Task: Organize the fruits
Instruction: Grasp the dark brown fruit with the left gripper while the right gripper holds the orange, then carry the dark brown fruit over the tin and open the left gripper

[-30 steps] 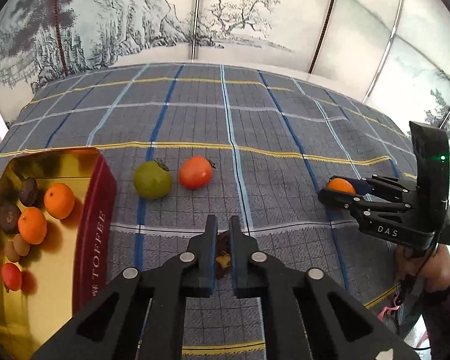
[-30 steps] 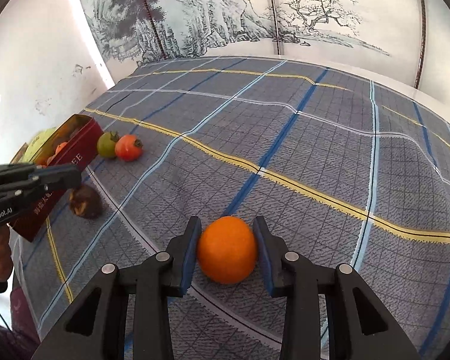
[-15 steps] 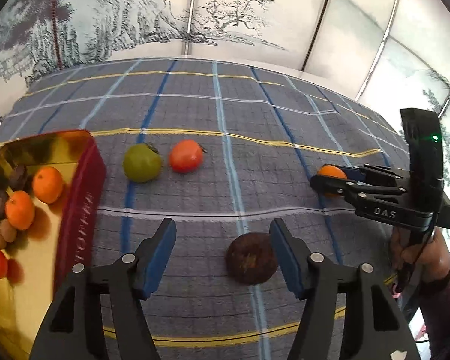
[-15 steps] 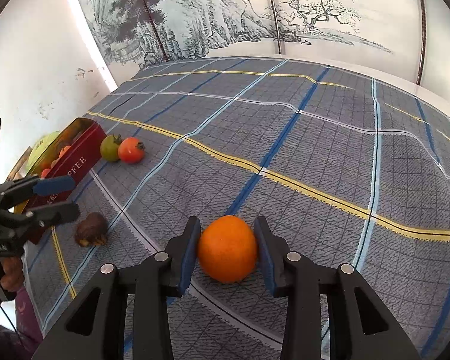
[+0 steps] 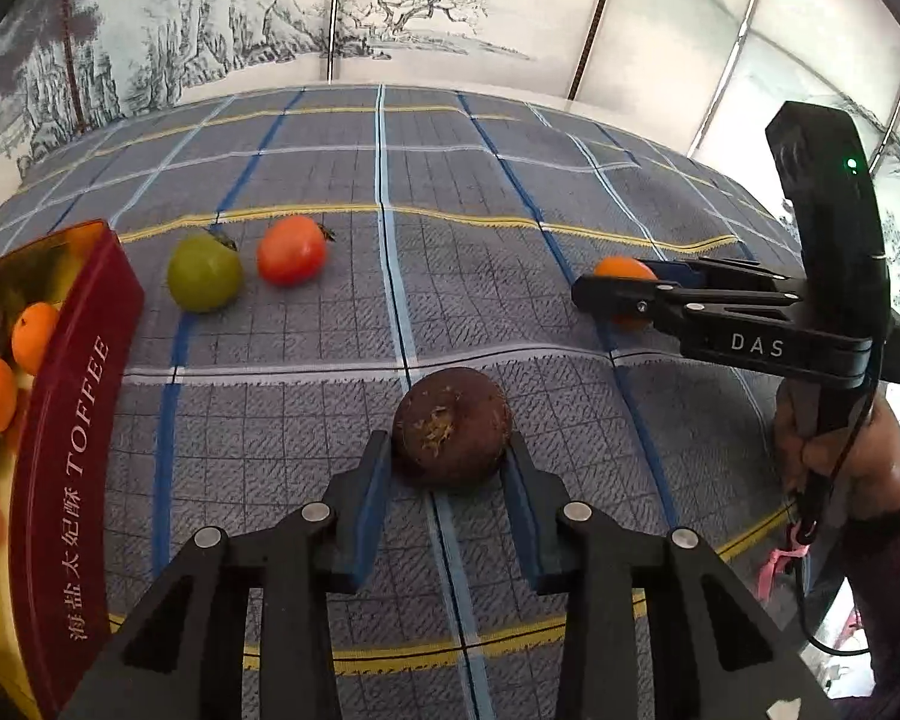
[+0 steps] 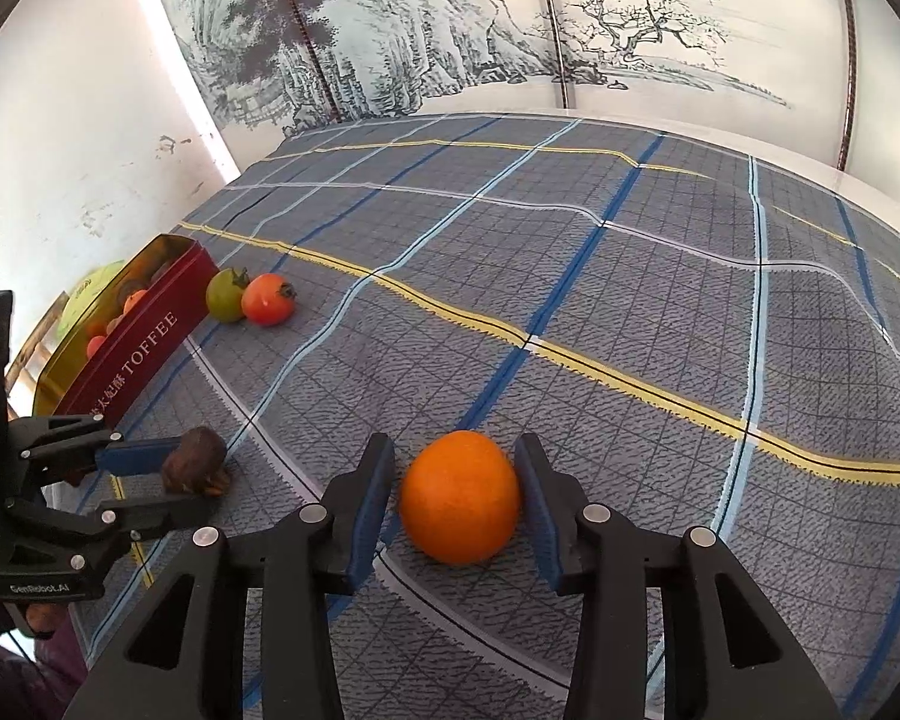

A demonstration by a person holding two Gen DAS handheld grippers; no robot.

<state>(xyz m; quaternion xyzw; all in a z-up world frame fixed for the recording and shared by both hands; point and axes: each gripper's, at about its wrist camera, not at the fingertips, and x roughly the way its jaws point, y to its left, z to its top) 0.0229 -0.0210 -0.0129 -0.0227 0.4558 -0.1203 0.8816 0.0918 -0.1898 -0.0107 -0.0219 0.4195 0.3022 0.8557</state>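
**Both tongs parked on fruit, tin off to the left**

Your left tongs (image 5: 448, 450) had just been closing, and the blue pads ended up touching both sides of the brown fruit (image 5: 453, 432), gripping it right at the tips. The fruit sat on the cloth (image 5: 510, 180).

Your right tongs (image 6: 453, 450) had just been opening. The orange (image 6: 459, 498) was between the jaws, resting on the cloth, with a thin gap on its left side, so the grip was slack. On its right side I couldn't tell whether the pad touched. From the left camera you could see your hand (image 5: 834, 450) wrapped around that tool's handle, with the orange mostly hidden behind its fingers.

Further out, a green fruit (image 5: 204, 279) and a red fruit (image 5: 291, 251) lay just beside each other near the tin (image 5: 72, 420). The red tin, marked TOFFEE, stood open at the cloth's left edge with tangerines (image 5: 36, 336) and a few smaller fruits inside. A painted screen (image 5: 420, 30) ran along the back.
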